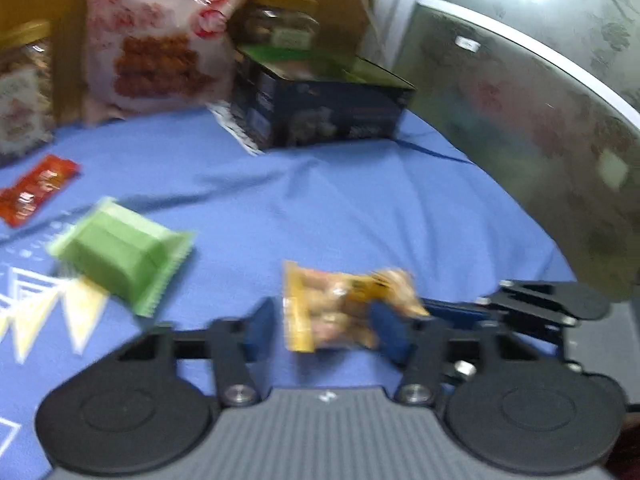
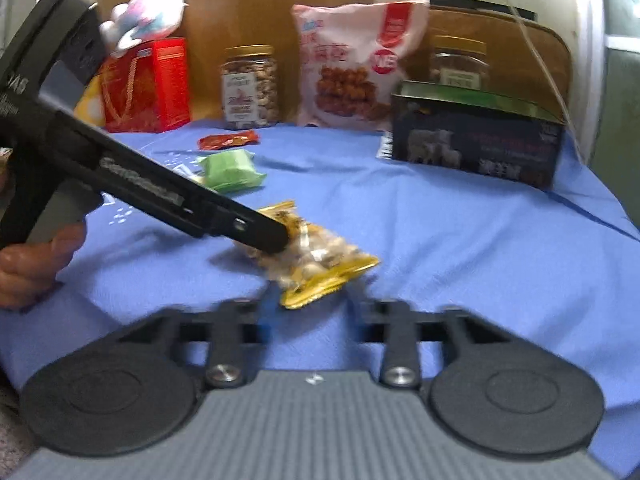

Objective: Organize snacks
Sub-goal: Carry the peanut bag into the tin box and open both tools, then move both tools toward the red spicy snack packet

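Observation:
A yellow snack packet (image 1: 332, 312) with pale pieces inside is held just above the blue tablecloth (image 1: 320, 208). In the left wrist view my left gripper (image 1: 324, 328) is shut on it, blue pads at either side. My right gripper (image 1: 432, 310) comes in from the right and meets the packet's twisted end. In the right wrist view the packet (image 2: 320, 264) slants down; my right gripper (image 2: 314, 304) is shut on its lower yellow end, while the left gripper (image 2: 276, 236) pinches its upper end. Both views are blurred.
A green packet (image 2: 232, 168) and a red sachet (image 2: 228, 140) lie on the cloth further back. Behind them stand a red box (image 2: 148, 84), a nut jar (image 2: 250, 84), a pink bag (image 2: 356, 68) and a dark box (image 2: 476, 140). A hand (image 2: 28, 264) holds the left gripper's handle.

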### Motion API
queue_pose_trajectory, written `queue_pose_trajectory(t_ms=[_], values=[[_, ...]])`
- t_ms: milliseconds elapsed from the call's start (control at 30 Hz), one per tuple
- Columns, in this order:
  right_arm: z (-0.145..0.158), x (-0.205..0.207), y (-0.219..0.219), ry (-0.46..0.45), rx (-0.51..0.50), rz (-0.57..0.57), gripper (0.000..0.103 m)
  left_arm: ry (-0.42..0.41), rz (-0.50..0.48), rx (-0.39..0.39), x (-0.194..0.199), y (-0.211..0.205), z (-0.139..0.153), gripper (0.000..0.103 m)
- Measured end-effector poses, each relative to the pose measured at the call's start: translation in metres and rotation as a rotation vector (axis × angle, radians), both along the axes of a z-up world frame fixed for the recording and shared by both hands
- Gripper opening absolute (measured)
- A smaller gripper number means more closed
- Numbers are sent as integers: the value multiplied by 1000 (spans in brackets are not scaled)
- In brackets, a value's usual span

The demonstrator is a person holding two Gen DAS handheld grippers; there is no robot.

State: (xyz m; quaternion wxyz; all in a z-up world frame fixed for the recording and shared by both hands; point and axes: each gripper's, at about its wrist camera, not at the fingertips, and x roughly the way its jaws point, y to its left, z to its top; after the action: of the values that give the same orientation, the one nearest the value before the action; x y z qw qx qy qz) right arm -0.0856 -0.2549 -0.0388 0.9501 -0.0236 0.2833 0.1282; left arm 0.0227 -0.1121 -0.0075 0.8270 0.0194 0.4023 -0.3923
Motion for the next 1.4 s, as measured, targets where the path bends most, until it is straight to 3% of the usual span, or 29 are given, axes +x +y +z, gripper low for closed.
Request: queue_pose_trajectory(t_ms=[33,133,267,433,600,700,767,833,900,1033,1167,1267,1400], values=[[0,2,-1,0,10,-5,22,3,6,5,1,-1,1,40],[5,12,-7,-22,33,-31,13,-30,-9,26,6,-12,12,35],[25,30,-23,-100,76,-74,13,-138,-14,33,19,-31,43,35],[50,59,-43,-228,54,-135,14,-269,-11,22,46,-63,79,35],[62,104,-70,-289,36,-184,14,-328,8,22,93,-98,92,36],[56,132,-81,-292,5,-214,18,-330,43,48,123,-118,85,39],[49,153,-86,-288,-22,-247,26,-329,80,86,140,-128,75,52],[41,165,-90,-289,-26,-290,39,-319,116,110,152,-134,65,53],[36,161,-96,-317,0,-310,45,-288,137,85,157,-130,60,54],[37,149,-99,-347,2,-295,50,-286,160,30,147,-110,63,54],[43,138,-98,-398,54,-251,49,-284,211,-57,127,-56,76,59],[46,125,-88,-463,67,-179,49,-289,323,-94,109,14,79,66],[42,128,-71,-387,103,-30,51,-252,553,-9,95,111,55,67]])
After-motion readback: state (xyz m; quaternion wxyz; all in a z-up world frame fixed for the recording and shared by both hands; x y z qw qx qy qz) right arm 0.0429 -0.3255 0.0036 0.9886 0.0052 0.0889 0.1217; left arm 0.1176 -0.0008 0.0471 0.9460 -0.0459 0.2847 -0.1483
